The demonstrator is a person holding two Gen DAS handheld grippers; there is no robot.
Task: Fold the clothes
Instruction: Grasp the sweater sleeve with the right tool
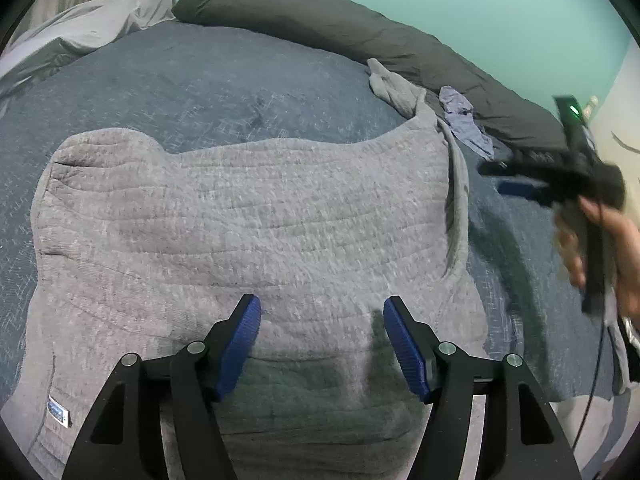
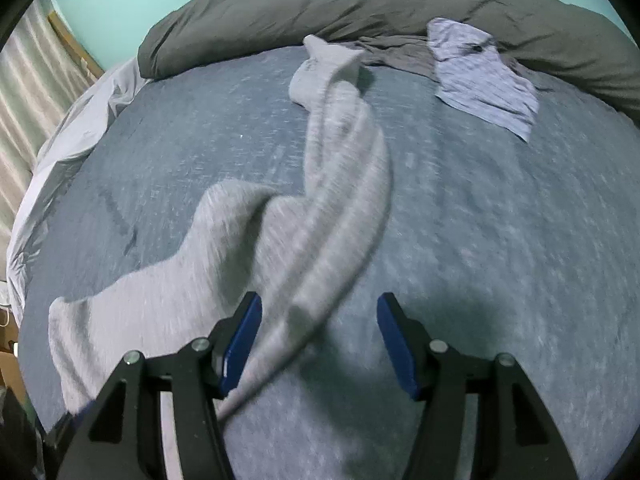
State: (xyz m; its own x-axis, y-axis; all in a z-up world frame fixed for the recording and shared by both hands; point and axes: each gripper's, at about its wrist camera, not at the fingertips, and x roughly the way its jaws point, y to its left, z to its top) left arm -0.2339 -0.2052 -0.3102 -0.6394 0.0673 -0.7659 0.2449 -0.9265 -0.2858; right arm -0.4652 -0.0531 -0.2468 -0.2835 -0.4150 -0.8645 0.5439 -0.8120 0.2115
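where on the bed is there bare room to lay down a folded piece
Widest bare blue sheet lies right of the grey sweatshirt's sleeve, below the striped garment. A second patch lies between the sleeve and the rumpled pale bedding. It is crowded along the dark duvet, where sleeve end and striped garment meet.

One small label [image 1: 59,415], sewn on the grey garment [image 1: 248,216] at the lower left of the left wrist view; white tab with a blue patch bearing print too small and blurred to read. No other text, brand, number or sign legible in either view.
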